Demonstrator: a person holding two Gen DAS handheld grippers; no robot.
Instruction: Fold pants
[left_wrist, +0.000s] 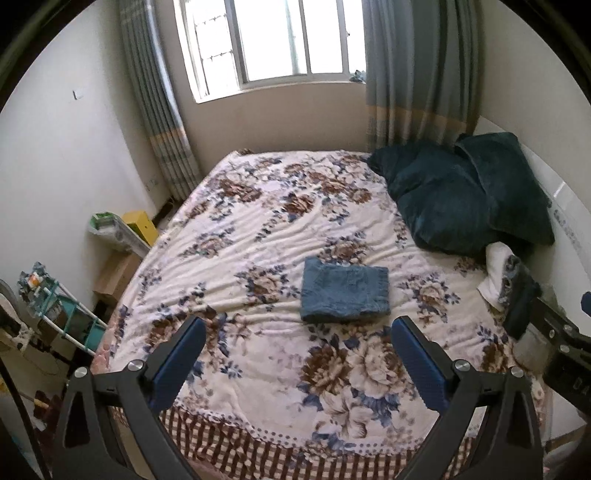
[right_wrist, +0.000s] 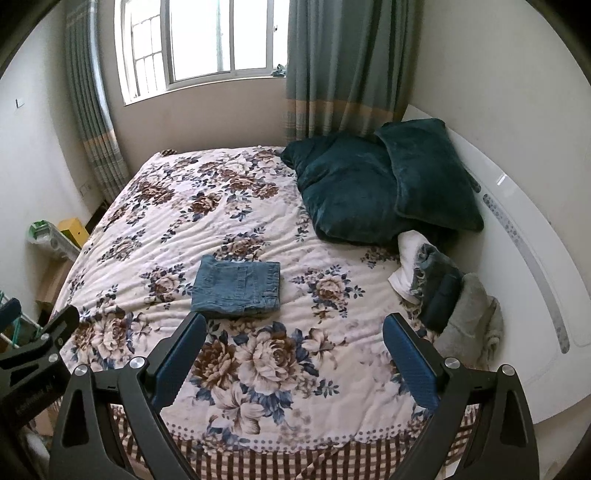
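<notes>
The blue denim pants (left_wrist: 345, 290) lie folded into a compact rectangle on the floral bedspread (left_wrist: 258, 229), near the middle of the bed; they also show in the right wrist view (right_wrist: 236, 286). My left gripper (left_wrist: 299, 328) is open and empty, held above the bed's near part, short of the pants. My right gripper (right_wrist: 291, 325) is open and empty, also back from the pants, to their right. The right gripper's body shows at the right edge of the left view (left_wrist: 565, 343), and the left gripper's body at the left edge of the right view (right_wrist: 33, 354).
Dark teal pillows (right_wrist: 380, 184) lie at the bed's far right by a white headboard (right_wrist: 524, 236). A pile of white, dark and grey clothes (right_wrist: 439, 288) lies right of the pants. Boxes and a rack (left_wrist: 66, 314) stand left of the bed. Window and curtains behind.
</notes>
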